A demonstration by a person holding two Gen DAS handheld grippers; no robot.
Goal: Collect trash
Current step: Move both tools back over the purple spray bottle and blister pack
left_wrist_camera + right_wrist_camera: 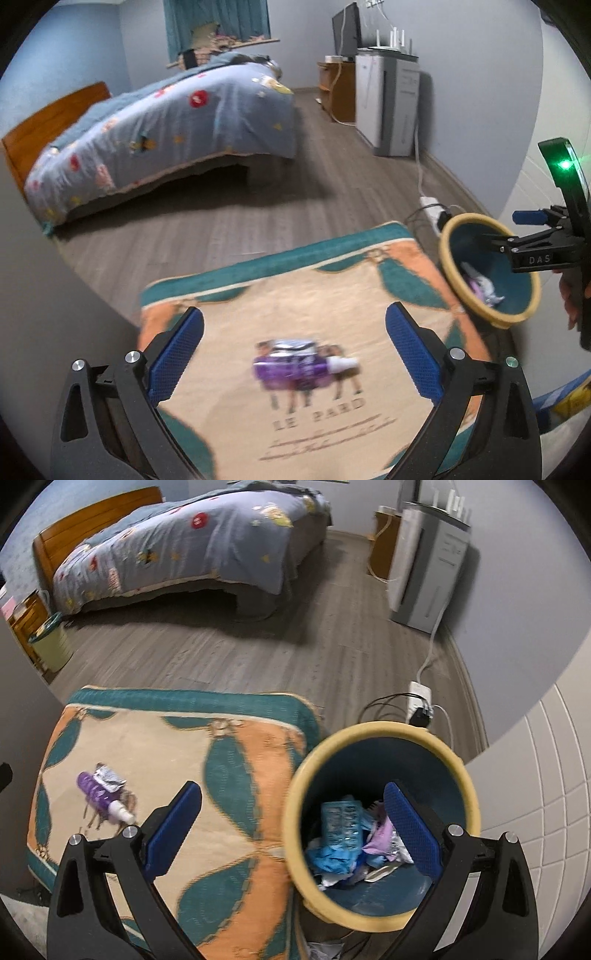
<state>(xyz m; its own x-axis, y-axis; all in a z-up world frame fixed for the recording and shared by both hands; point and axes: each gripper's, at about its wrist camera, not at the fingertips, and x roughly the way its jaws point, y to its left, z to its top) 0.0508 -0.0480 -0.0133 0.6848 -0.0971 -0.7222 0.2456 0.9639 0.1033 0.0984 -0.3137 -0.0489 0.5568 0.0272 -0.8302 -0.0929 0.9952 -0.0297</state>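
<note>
Purple plastic bottle [295,371] with a white cap, lying on its side on the rug [332,295], a crumpled silvery wrapper [291,345] touching its upper edge. Both sit near the rug's printed middle, blurred in the left view. Likely the last loose litter here; nothing else shows on the rug.

Left hand-held gripper [293,354]: jaws spread wide, nothing between the pads, bottle and wrapper lying below the gap. Reads as lined up over the next pickup.

Rug: flat woven pile, beige ground, teal and orange leaf shapes, teal border. Lies on grey wood-look floor [258,206].

Bin [380,734]: round, cream rim, dark blue inside, standing just off the rug's corner, close enough to drop into without walking. Holds crumpled blue, lilac and white scraps [343,842], soft and light by the look.

Right hand-held gripper [293,832]: jaws apart, empty, one pad over the bin mouth, the other over the rug.

Beyond: bed [207,535] with blue quilt, power strip [419,696] and cords behind the bin.
</note>
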